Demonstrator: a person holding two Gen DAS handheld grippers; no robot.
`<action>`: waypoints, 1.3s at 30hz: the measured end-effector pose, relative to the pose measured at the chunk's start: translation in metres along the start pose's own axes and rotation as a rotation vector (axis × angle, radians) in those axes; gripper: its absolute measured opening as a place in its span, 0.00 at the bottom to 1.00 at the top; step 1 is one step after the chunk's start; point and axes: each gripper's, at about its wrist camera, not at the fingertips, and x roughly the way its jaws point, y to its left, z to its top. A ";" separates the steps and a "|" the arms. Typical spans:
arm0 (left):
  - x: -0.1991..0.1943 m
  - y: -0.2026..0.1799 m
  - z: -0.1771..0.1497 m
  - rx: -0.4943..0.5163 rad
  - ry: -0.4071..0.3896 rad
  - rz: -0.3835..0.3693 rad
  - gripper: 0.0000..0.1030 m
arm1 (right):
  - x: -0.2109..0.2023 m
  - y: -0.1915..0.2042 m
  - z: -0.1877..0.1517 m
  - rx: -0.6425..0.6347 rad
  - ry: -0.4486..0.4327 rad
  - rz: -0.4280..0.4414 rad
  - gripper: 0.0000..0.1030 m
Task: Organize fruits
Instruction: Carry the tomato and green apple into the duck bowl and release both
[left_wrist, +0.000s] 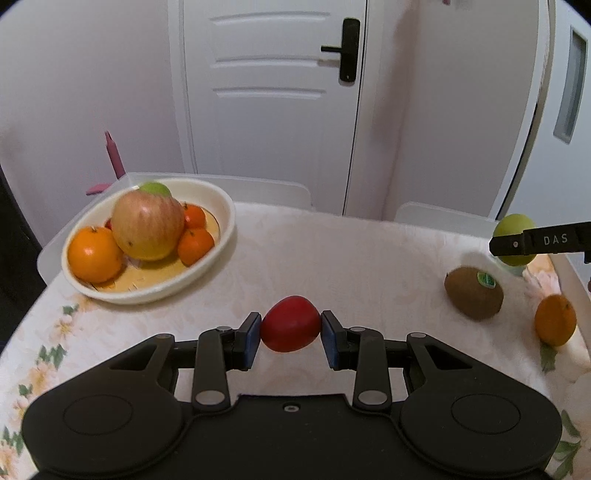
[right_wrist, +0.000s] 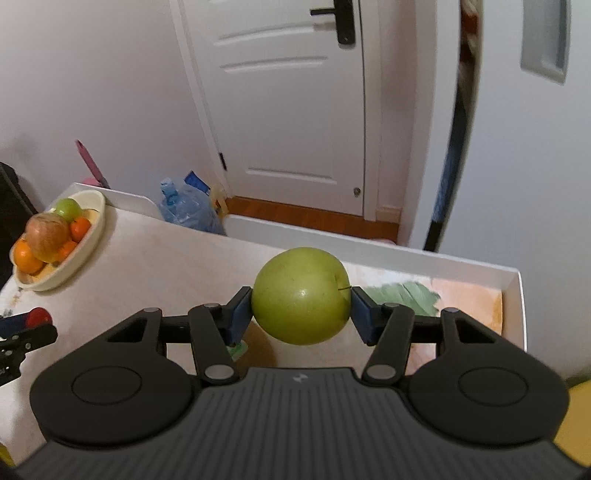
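My left gripper (left_wrist: 291, 332) is shut on a small red fruit (left_wrist: 291, 325) and holds it above the table, to the right of and nearer than the cream bowl (left_wrist: 221, 236). The bowl holds a large apple (left_wrist: 147, 227), an orange (left_wrist: 94, 254), small tangerines (left_wrist: 195, 245) and a green fruit (left_wrist: 157, 188). My right gripper (right_wrist: 301, 308) is shut on a green apple (right_wrist: 301, 295) above the table's right side. That apple also shows in the left wrist view (left_wrist: 513, 225). A kiwi (left_wrist: 473, 293) and an orange (left_wrist: 555, 319) lie on the table at the right.
The table has a floral cloth (left_wrist: 332, 258) and a raised white rim (right_wrist: 369, 247). A white door (left_wrist: 273, 92) stands behind it. A blue water jug (right_wrist: 192, 208) sits on the floor beyond the table. The bowl shows far left in the right wrist view (right_wrist: 94, 218).
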 end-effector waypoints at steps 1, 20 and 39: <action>-0.003 0.002 0.003 -0.001 -0.007 0.001 0.37 | -0.004 0.005 0.003 -0.003 -0.003 0.008 0.69; -0.030 0.106 0.070 0.005 -0.098 -0.003 0.37 | -0.014 0.148 0.058 -0.011 -0.047 0.102 0.69; 0.042 0.207 0.117 0.089 -0.064 -0.063 0.37 | 0.056 0.257 0.097 0.028 -0.040 0.072 0.69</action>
